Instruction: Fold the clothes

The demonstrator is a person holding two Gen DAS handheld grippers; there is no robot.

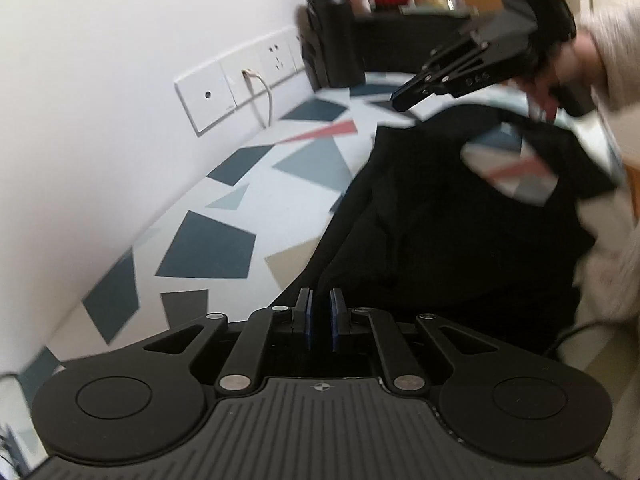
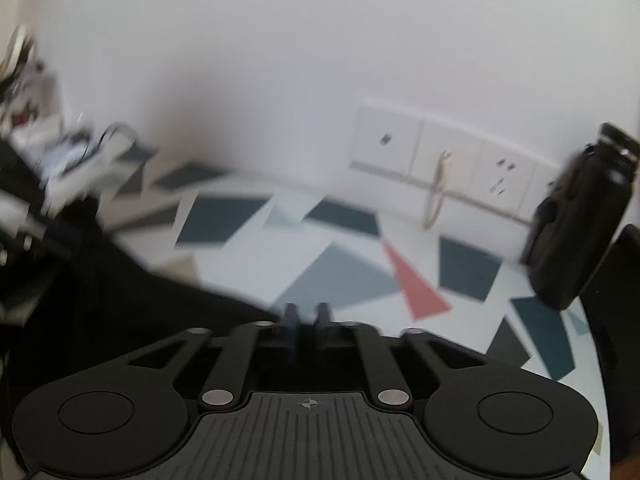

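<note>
My left gripper (image 1: 321,312) has its blue-padded fingers drawn close with a thin gap between them, and the edge of the black garment (image 1: 440,216) lies right at their tips; I cannot tell whether any cloth is pinched. The garment sprawls over the right part of the table, its neck opening showing the patterned surface beneath. My right gripper (image 1: 404,100) shows in the left wrist view held up above the garment's far end, its fingers brought together at the tip with nothing between them, a hand (image 1: 560,80) in a pale sleeve gripping it. The right wrist view is blurred: there the fingers sit close over bare tablecloth (image 2: 332,276), with the black fabric off to the left. Only that view shows clutter at the far left end. The tablecloth is white with grey, blue and pink shapes, against a white wall with a socket panel (image 1: 236,80), a cable plugged in, and a black bottle (image 1: 332,36) nearby.
</note>
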